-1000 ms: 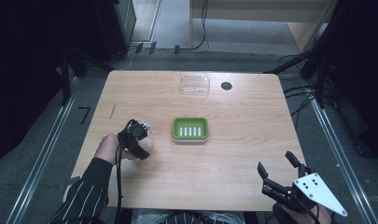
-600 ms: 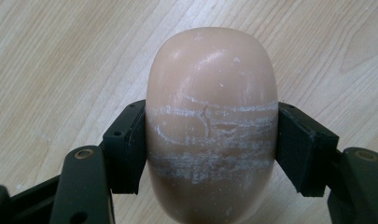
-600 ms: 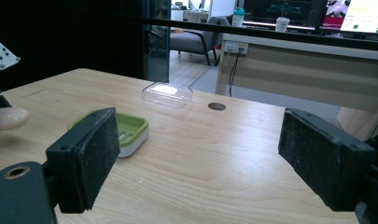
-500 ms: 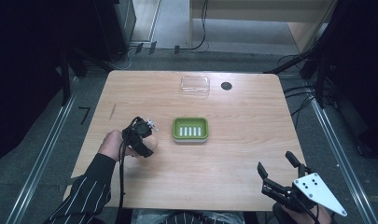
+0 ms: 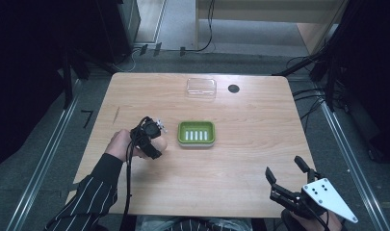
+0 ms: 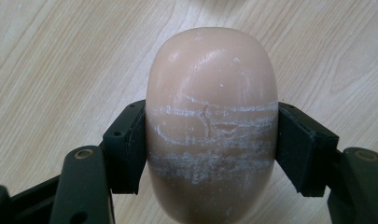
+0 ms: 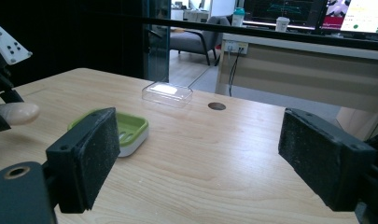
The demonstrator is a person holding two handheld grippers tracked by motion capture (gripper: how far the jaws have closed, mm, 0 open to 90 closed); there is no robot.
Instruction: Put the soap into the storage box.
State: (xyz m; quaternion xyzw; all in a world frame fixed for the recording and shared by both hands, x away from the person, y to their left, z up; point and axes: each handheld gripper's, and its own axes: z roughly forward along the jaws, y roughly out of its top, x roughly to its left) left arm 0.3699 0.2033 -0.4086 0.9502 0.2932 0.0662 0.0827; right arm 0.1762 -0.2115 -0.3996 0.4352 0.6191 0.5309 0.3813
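Soap bar (image 6: 211, 126), beige w/ white scuff lines across its middle, sits clamped between the left gripper (image 6: 210, 140) pads, one pad on each long side, rounded end poking out past them. In the high view the soap (image 5: 158, 145) and left gripper (image 5: 149, 137) are over the left-centre of the wooden table (image 5: 240, 163), just left of the green soap dish (image 5: 196, 134), near it but not touching. Can't tell from any view whether the soap rests on the wood or hangs just above it. Right gripper view shows the soap (image 7: 16, 113) at far left, w/ the dish (image 7: 126, 128) beside it.

Dish has a white slotted insert, nothing in it. Path between soap and dish is bare wood.

Farther back, near the table's far edge: a clear plastic lid (image 5: 201, 88), and right of it a dark round hole (image 5: 233, 88) in the tabletop. Both well apart from dish.

Right gripper (image 5: 286, 180) hangs at the near right corner, jaws spread wide w/ nothing between them, grey plate on top, well apart from everything else. Person's striped sleeve (image 5: 86, 202) comes in bottom left, cable trailing along it.
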